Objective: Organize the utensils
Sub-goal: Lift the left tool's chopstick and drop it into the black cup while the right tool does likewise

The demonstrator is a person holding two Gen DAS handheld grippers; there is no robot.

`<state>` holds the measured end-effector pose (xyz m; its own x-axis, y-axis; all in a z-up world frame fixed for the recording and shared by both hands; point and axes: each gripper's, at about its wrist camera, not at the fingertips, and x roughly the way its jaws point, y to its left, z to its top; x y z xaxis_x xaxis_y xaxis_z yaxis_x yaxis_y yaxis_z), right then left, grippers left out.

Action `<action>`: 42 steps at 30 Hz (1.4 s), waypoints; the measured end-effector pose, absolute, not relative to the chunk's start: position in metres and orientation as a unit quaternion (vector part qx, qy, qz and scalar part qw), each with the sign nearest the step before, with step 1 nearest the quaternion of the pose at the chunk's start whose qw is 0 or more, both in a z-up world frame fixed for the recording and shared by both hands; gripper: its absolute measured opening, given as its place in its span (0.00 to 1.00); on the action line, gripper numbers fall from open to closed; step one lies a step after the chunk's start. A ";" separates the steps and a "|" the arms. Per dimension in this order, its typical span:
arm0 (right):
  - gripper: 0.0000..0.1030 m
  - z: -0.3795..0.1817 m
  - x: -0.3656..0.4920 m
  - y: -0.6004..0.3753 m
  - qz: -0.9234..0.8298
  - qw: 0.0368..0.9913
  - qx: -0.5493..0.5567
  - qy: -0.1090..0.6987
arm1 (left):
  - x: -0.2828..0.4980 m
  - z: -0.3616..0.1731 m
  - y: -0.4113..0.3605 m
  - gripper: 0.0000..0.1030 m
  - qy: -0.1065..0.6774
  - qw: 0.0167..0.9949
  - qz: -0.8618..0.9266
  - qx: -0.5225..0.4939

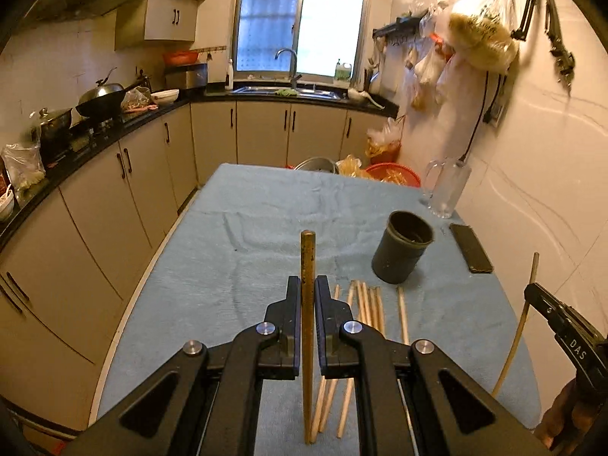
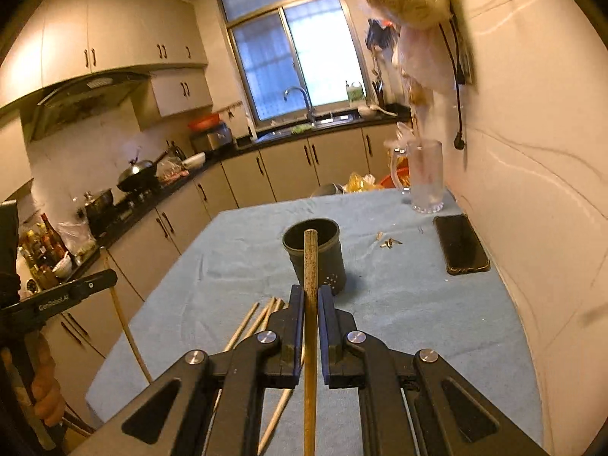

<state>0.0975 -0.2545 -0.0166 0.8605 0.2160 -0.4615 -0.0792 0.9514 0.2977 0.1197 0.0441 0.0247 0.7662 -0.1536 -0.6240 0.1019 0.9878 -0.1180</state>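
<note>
My left gripper (image 1: 307, 285) is shut on a wooden chopstick (image 1: 307, 258) that stands upright between its jaws, above the blue cloth. Several loose chopsticks (image 1: 366, 304) lie on the cloth just right of it. A dark cylindrical holder (image 1: 402, 250) stands upright beyond them. My right gripper (image 2: 311, 292) is shut on another chopstick (image 2: 310, 258), whose top end points at the holder (image 2: 314, 254) just ahead. The loose chopsticks (image 2: 262, 317) lie to its left. The right gripper also shows at the right edge of the left wrist view (image 1: 532, 290), the left gripper at the left edge of the right wrist view (image 2: 110, 277).
A black phone (image 1: 470, 247) (image 2: 459, 243) lies right of the holder near the wall. A glass mug (image 1: 448, 186) (image 2: 423, 176) stands at the table's far right corner. Small scraps (image 2: 389, 243) lie near the phone. Counters and cabinets (image 1: 114, 174) run along the left.
</note>
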 end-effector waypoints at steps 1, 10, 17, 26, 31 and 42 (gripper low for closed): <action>0.08 -0.015 0.095 -0.255 0.077 0.956 0.136 0.247 | 0.119 0.028 0.042 0.07 0.332 0.940 -0.072 -0.042; 0.08 0.012 0.071 -0.258 0.074 0.967 0.140 0.201 | 0.108 0.068 0.036 0.07 0.294 0.949 -0.102 -0.045; 0.08 0.019 0.078 -0.263 0.073 0.968 0.148 0.190 | 0.116 0.080 0.025 0.07 0.288 0.949 -0.118 -0.046; 0.08 0.041 0.120 -0.276 0.081 0.972 0.154 0.157 | 0.174 0.105 0.004 0.07 0.252 0.955 -0.138 -0.076; 0.08 0.061 0.176 -0.295 0.073 0.969 0.198 0.128 | 0.238 0.118 -0.011 0.07 0.232 0.957 -0.136 -0.106; 0.08 0.053 0.282 -0.298 0.006 0.965 0.243 0.097 | 0.313 0.093 -0.052 0.07 0.225 0.958 -0.119 -0.132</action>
